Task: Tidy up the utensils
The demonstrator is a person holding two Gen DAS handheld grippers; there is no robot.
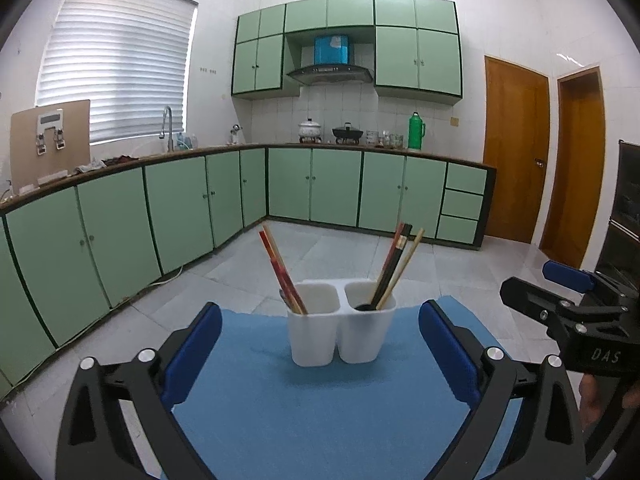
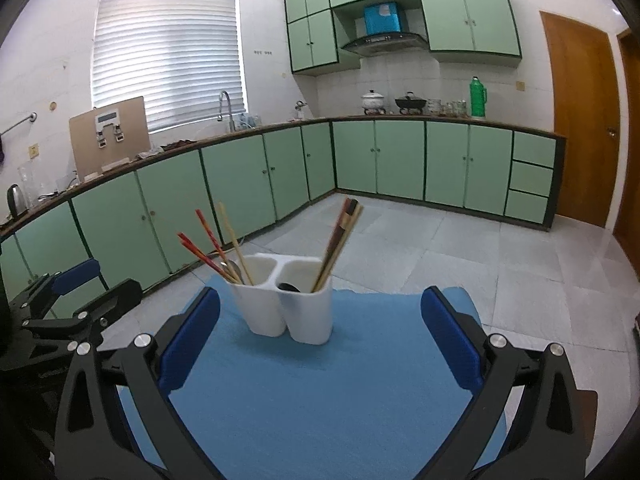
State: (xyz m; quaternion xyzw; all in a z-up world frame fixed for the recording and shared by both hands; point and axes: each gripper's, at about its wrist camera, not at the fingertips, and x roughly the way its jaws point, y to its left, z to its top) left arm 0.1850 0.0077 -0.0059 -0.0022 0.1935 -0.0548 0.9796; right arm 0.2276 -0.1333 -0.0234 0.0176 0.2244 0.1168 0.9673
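Note:
A white two-compartment utensil holder (image 1: 342,322) (image 2: 290,300) stands upright on a blue cloth (image 1: 320,408) (image 2: 328,380). Its left compartment holds red and pale chopsticks (image 1: 282,270) (image 2: 216,248) and a metal spoon (image 2: 232,268). Its right compartment holds dark, red and pale chopsticks (image 1: 396,266) (image 2: 338,240) and a black spoon (image 1: 364,307) (image 2: 289,288). My left gripper (image 1: 320,312) is open and empty, a little short of the holder. My right gripper (image 2: 320,300) is open and empty, also short of it; it shows at the right of the left wrist view (image 1: 568,304).
The cloth covers a small table whose far edge lies just behind the holder. Beyond is a tiled floor (image 1: 352,256), green base cabinets (image 1: 176,204) along the left and back walls, and wooden doors (image 1: 516,152) at right.

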